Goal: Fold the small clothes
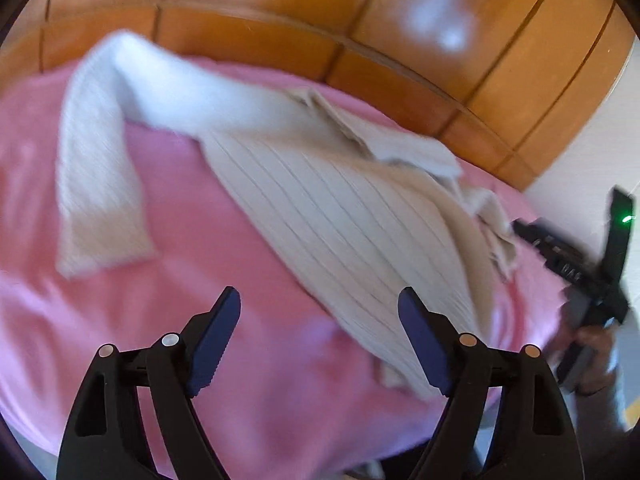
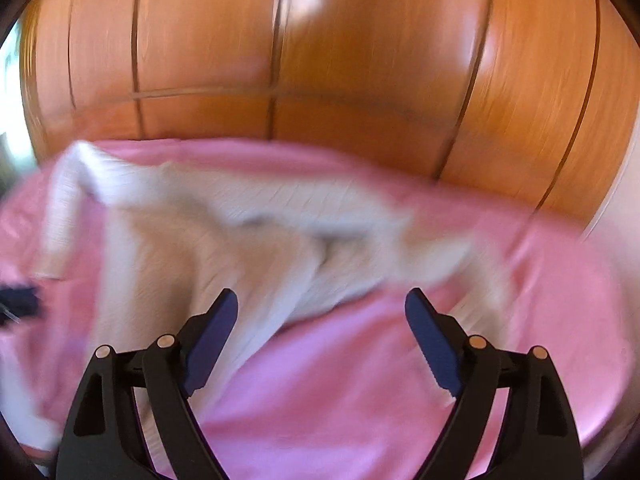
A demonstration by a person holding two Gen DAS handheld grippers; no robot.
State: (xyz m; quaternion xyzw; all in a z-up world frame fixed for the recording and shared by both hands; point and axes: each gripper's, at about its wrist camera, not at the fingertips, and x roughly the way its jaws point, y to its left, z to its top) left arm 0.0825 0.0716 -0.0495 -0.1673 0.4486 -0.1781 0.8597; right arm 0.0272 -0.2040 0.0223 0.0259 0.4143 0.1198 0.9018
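Note:
A cream ribbed sweater [image 1: 340, 208] lies spread on a pink sheet [image 1: 240, 360]. One sleeve [image 1: 96, 184] bends down at the left. My left gripper [image 1: 320, 300] is open and empty, just above the sheet beside the sweater's lower hem. In the left wrist view the right gripper [image 1: 576, 264] shows at the right edge near the sweater's crumpled side. In the blurred right wrist view the sweater [image 2: 224, 248] lies ahead, and my right gripper [image 2: 322, 300] is open and empty above it.
A glossy orange wooden headboard [image 1: 360, 20] stands behind the bed, also in the right wrist view [image 2: 320, 60]. A white wall [image 1: 592, 152] is at the right. A hand [image 1: 596, 360] holds the right gripper.

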